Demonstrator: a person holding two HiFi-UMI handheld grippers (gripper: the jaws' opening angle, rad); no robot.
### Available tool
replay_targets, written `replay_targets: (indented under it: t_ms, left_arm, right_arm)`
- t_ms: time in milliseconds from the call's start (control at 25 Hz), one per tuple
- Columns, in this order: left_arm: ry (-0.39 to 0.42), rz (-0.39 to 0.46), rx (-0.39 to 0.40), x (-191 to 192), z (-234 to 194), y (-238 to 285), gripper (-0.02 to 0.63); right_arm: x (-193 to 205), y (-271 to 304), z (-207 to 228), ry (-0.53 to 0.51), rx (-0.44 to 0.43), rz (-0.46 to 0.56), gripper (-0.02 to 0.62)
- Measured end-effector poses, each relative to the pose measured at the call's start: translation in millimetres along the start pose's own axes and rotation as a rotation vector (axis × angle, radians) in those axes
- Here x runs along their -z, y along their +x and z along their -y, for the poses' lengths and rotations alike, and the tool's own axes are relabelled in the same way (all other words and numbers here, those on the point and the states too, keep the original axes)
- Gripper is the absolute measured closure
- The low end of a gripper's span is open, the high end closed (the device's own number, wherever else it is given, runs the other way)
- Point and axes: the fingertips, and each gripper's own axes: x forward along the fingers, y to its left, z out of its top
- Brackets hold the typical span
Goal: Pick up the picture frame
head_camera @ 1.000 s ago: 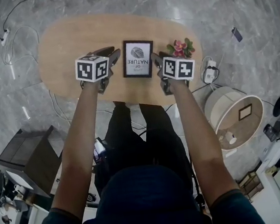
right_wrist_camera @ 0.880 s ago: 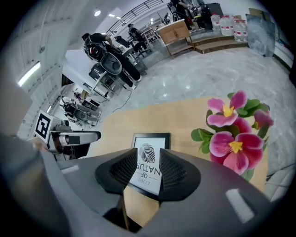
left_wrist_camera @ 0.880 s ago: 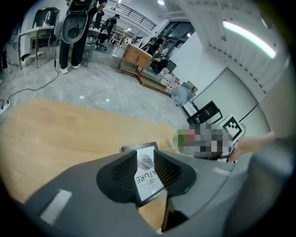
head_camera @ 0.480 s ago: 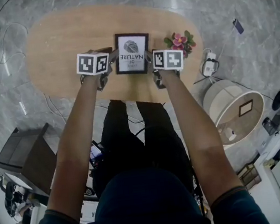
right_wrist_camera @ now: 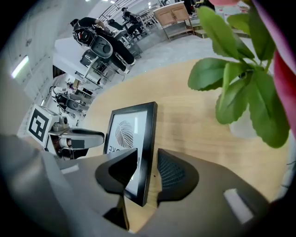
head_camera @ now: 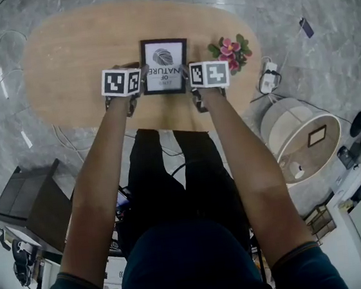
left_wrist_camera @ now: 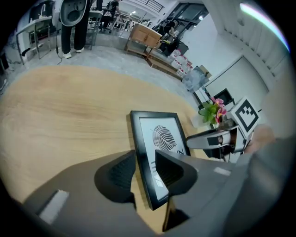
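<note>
Reaching in with the left gripper (left_wrist_camera: 144, 158), jaws parted either side of the left edge of the black picture frame (head_camera: 165, 64), not clamped. Mirrored by the right gripper (right_wrist_camera: 148, 156), likewise spread astride the right edge. Held between the two, the frame near the front middle of the oval wooden bench (head_camera: 67, 56). Just beside it on the right, a pink-flowered plant (head_camera: 228, 49); all around, grey marble floor (head_camera: 294, 4).

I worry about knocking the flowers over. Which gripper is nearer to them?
Right. The right gripper sits beside the flowers; the left gripper is across the frame from them.
</note>
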Motion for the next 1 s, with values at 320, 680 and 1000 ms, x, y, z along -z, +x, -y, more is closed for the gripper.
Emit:
replay_targets:
  t_ms: [320, 680, 1000]
  left_arm:
    - [0.005, -0.034, -0.026, 11, -2, 14, 0.484]
    - [-0.022, -0.038, -0.039, 10, 0, 9, 0.529]
    - [0.038, 0.06, -0.036, -23, 15, -31, 0.531]
  right_arm:
    - [5, 8, 1, -0.037, 0.038, -0.019, 0.472]
    - [6, 3, -5, -0.017, 0.052, -0.018, 0.508]
    - [-19, -37, -27, -0.048, 0.056, 0.094, 0.509]
